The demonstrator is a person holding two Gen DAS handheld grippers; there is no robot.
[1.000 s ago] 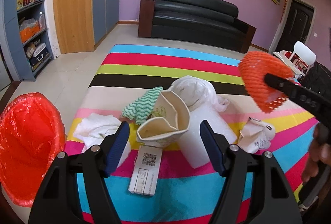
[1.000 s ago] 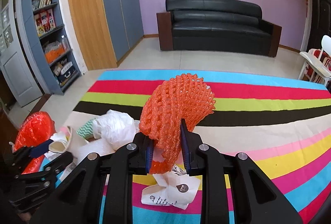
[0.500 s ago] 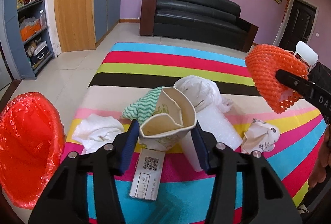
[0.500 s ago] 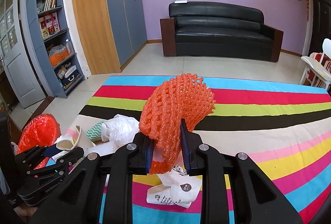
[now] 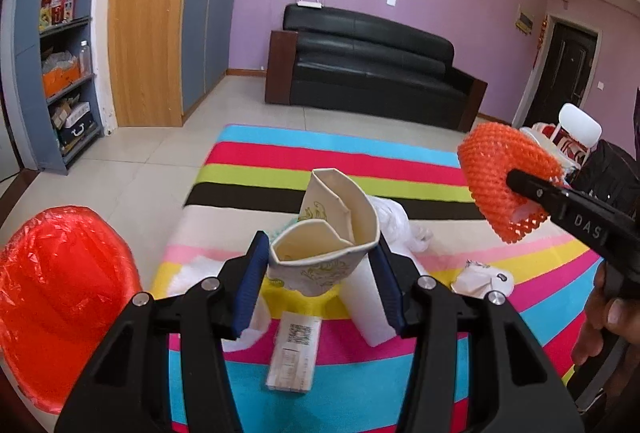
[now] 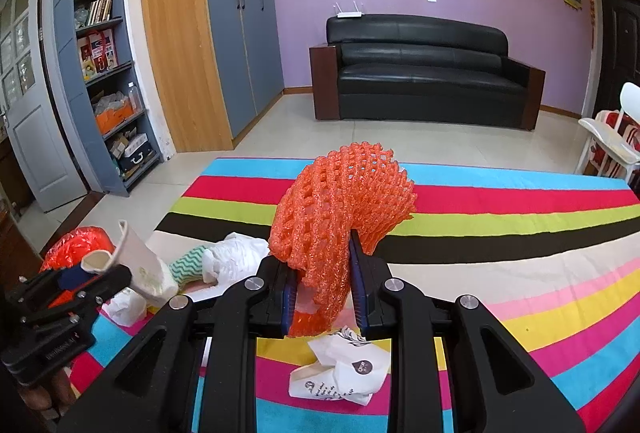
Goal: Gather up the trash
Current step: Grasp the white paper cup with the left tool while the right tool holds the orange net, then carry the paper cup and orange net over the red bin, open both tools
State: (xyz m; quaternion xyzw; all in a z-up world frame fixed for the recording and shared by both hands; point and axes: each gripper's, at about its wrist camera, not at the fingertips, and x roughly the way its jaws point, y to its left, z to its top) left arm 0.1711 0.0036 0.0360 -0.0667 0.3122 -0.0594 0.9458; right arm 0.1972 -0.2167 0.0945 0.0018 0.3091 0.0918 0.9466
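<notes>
My left gripper [image 5: 320, 273] is shut on a crushed paper cup [image 5: 324, 237] and holds it above the striped table; the cup also shows in the right wrist view [image 6: 136, 265]. My right gripper [image 6: 324, 289] is shut on an orange foam fruit net [image 6: 340, 221], held up over the table; the net also shows in the left wrist view [image 5: 504, 173]. A red-lined trash bin [image 5: 60, 297] stands at the table's left edge. Still on the cloth: a crumpled paper bag [image 6: 340, 373], a white plastic bag [image 6: 236, 257], a green zigzag cloth [image 6: 186, 267], a white foam sheet [image 5: 368, 309], a labelled slip [image 5: 294, 351].
The striped tablecloth [image 6: 500, 233] covers the table. A black sofa [image 6: 420, 73] stands against the far purple wall. Shelves [image 6: 108, 73] and cupboards line the left. A white chair [image 6: 616, 137] stands at the right.
My left gripper closed on the paper cup and lifted it off the table. My right gripper kept hold of the orange net and rose slightly.
</notes>
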